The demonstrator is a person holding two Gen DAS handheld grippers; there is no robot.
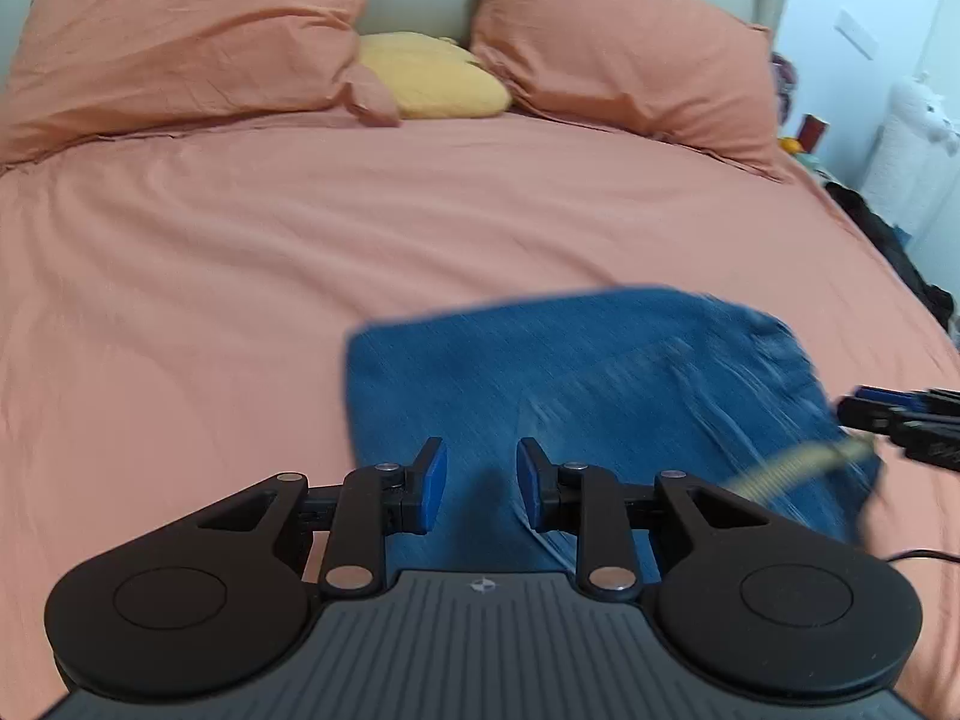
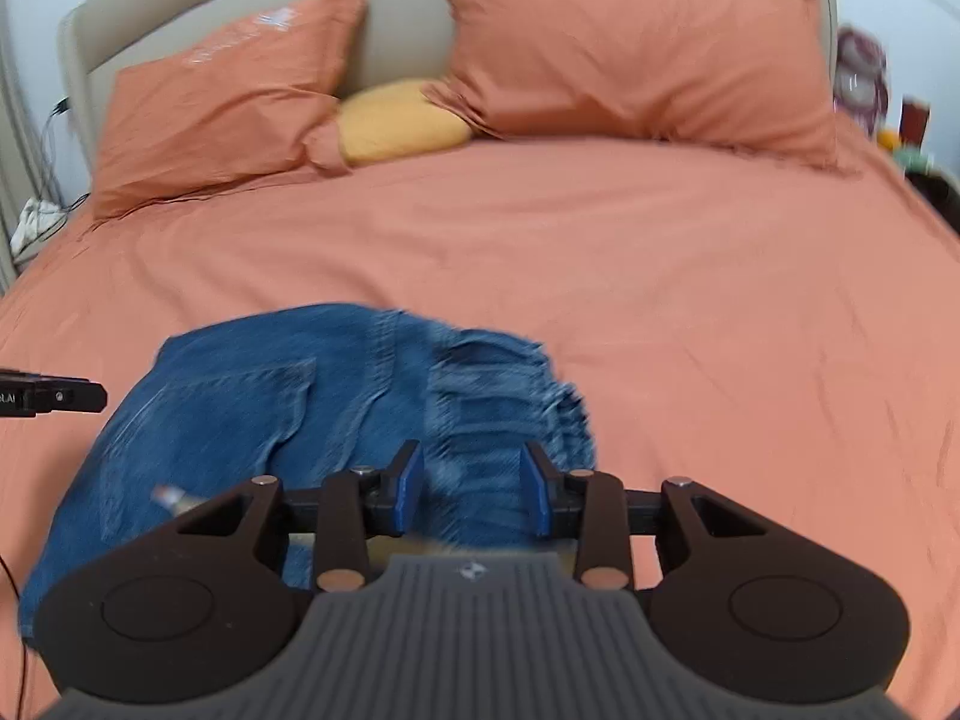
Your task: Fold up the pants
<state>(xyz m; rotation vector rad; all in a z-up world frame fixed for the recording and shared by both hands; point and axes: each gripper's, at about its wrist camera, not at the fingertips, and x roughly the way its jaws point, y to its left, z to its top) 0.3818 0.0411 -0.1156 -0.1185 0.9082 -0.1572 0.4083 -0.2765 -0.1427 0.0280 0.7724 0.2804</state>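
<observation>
Blue jeans [image 2: 336,414] motion-blurred, claw-occluded

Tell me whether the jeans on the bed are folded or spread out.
Folded. The jeans lie on the bed as a compact bundle with a back pocket on top, no legs stretched out. How many folds, cannot tell.

Jeans [image 1: 576,384] motion-blurred in both views; near edge hidden behind each gripper body. Right gripper [image 1: 900,420] cut off by the left view's right edge, jaw state indeterminate. Bedside clutter [image 2: 864,78] too blurred to identify.
</observation>
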